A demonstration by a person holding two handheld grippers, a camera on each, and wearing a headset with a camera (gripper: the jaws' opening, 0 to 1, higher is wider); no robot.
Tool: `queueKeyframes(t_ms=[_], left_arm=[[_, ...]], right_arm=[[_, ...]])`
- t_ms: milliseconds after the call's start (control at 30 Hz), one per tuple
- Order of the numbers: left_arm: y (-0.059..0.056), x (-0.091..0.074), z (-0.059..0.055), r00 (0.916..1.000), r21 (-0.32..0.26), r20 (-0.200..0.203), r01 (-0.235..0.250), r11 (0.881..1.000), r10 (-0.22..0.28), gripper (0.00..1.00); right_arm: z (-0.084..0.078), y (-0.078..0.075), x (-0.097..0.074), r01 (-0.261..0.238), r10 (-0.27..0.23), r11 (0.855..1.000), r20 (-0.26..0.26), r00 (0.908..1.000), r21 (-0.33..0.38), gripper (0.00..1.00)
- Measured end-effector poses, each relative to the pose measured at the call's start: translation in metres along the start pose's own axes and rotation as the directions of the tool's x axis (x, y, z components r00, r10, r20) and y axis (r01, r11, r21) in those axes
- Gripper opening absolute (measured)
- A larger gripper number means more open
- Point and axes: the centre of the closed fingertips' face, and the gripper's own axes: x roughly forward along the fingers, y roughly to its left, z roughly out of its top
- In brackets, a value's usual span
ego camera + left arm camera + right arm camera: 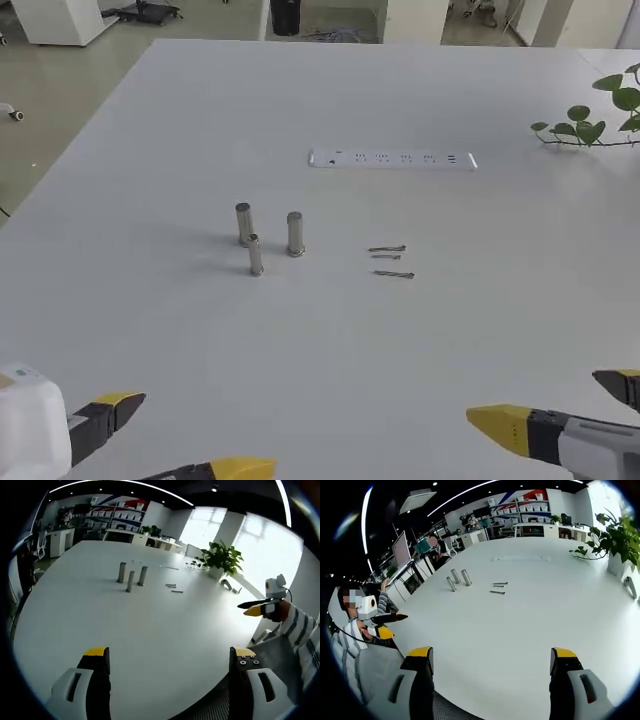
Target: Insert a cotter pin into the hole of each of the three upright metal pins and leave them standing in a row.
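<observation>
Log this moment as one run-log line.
left gripper: open, empty | right gripper: open, empty | metal pins: three upright, clustered | cotter pins: three loose on table

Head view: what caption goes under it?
Three upright metal pins, three loose cotter pins on the table; left claw and right claw open.

Cotter pins [387, 257] right of metal pins [256, 254]

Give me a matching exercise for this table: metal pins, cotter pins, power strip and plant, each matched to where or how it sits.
1. metal pins
2. cotter pins
3. power strip
4. plant

A. flat, beyond all the pins
B. standing upright, clustered
C. green, at the far right
D. lying right of the upright ones

Pairs: 1-B, 2-D, 3-A, 4-C
</observation>
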Motion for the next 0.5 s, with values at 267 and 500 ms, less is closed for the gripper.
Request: queueKeyframes(t_ms=[267,500], left_arm=[[-0.0015,-0.0010,-0.0006,1.0000,0.000,-0.008,0.005,1.000,-0.005,0.99],[-0.0038,-0.0012,-0.0015,0.9998,0.015,-0.018,0.012,1.000,-0.012,0.99]], right_arm=[[0.0003,0.0011,0.0005,-0.005,0.005,1.000,-0.001,1.0000,0.006,0.95],[-0.0001,0.0019,0.0003,-0.006,0.006,1.000,-0.006,1.0000,0.006,0.95]])
